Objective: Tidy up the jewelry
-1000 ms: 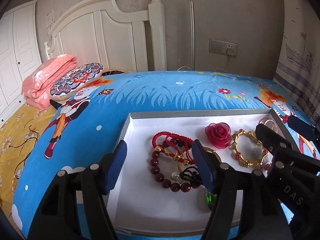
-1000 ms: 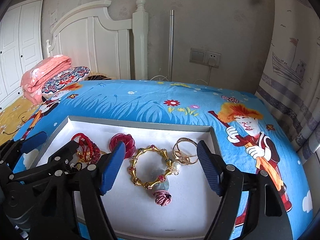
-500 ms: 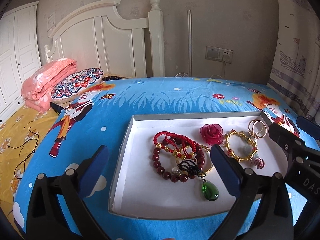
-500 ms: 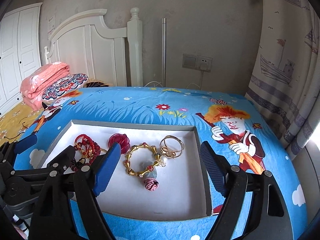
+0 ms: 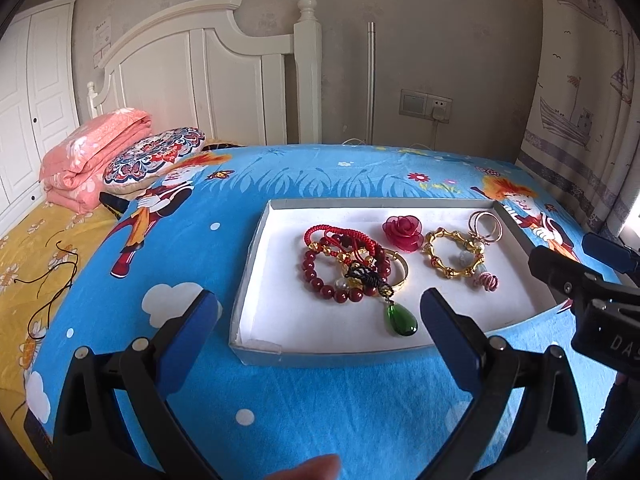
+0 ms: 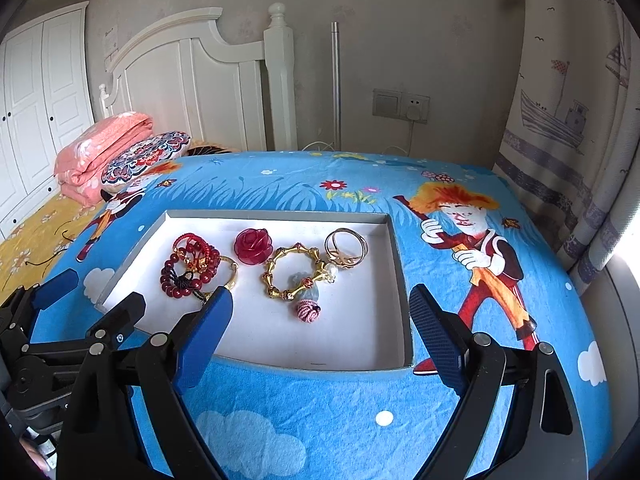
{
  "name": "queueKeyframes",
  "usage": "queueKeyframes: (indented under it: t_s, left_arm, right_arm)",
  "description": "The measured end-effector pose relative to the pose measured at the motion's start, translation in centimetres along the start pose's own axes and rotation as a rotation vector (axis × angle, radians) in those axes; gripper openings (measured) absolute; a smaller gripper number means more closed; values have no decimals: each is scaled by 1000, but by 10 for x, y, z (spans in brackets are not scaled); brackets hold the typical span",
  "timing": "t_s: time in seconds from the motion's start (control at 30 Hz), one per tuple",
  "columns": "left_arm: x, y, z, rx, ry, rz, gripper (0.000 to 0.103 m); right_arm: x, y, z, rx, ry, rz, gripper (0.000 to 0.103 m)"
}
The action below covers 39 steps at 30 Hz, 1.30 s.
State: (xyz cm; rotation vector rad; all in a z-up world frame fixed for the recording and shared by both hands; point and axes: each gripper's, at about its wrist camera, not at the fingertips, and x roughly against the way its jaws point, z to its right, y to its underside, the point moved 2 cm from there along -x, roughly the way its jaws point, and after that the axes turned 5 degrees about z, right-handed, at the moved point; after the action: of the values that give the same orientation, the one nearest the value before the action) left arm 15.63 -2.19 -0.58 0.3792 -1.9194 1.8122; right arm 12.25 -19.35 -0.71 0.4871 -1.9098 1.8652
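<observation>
Jewelry in tray (image 5: 256, 248), centre of both frames: red beads (image 5: 320, 276), cords and green pendant (image 5: 401, 319) heaped, likely tangled. Risk: lifting one drags others out.
Left gripper (image 5: 318, 314), right gripper (image 6: 320, 316): both spread wide, empty, short of tray, touching nothing.

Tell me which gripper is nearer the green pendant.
Left. The left gripper hangs open just short of the tray's near edge, the green pendant lying close beside its right finger. The right gripper, also open, sits farther toward the tray's right side.
</observation>
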Motion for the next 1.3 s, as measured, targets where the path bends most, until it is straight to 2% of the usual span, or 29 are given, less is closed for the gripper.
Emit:
queueKeyframes:
  t_s: [0.2, 0.37, 0.53, 1.0, 1.3]
  left_arm:
    - [14, 2, -2, 21, -3, 2, 98]
    - [22, 9, 0, 10, -22, 8, 98]
    - [20, 18, -2, 12, -32, -15, 98]
    - [26, 19, -4, 23, -18, -27, 98]
    - [25, 19, 1, 10, -20, -38, 98]
  right_arm:
    - [-6, 15, -6, 11, -9, -44, 84]
    - [1, 27, -6, 14, -8, -40, 84]
    - [12, 24, 0, 12, 8, -8, 84]
    - [9, 30, 0, 13, 4, -38, 84]
    - [10, 26, 3, 7, 30, -55, 84]
